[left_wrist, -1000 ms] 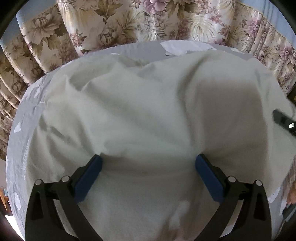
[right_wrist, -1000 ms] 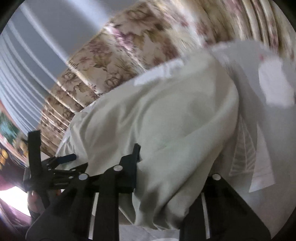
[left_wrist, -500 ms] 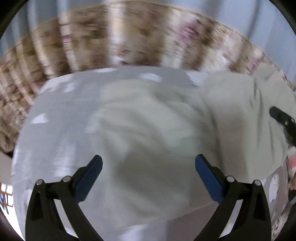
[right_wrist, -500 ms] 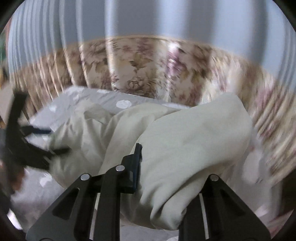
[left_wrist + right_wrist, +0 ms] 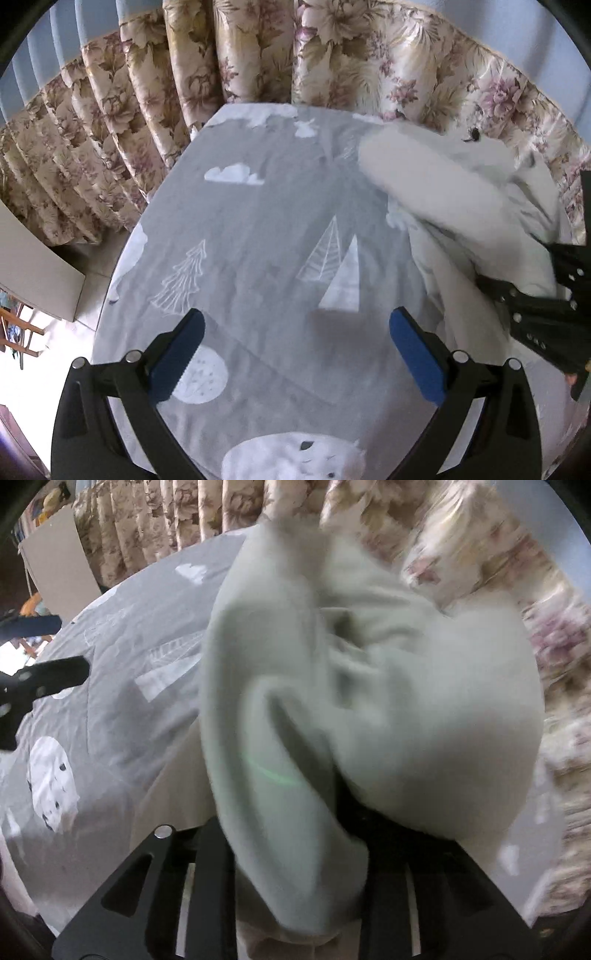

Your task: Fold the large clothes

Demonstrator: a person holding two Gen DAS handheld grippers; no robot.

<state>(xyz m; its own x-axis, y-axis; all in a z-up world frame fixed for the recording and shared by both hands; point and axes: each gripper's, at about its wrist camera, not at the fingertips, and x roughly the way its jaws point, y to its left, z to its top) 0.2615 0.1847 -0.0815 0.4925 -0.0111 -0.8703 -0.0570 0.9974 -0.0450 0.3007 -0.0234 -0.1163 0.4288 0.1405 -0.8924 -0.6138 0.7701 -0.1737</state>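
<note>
While bunched, garment (image 5: 369, 701) in right hand-held gripper (image 5: 295, 878)

No legible text, labels or numbers, bedsheet (image 5: 258, 236) prints seemingly only pictures

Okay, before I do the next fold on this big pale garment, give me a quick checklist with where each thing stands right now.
1. Right gripper has the pale garment: ok, cloth bunches over its fingers.
2. Left gripper free to take a second hold: ok, open, nothing between its blue pads.
3. Garment spread flat: not ok, it is bunched in a heap.
4. Bare grey printed sheet to lay it on: ok, ahead of the left gripper.
5. Which edge or corner is held: cannot tell, cloth hides the grip and the view is blurred.
</note>
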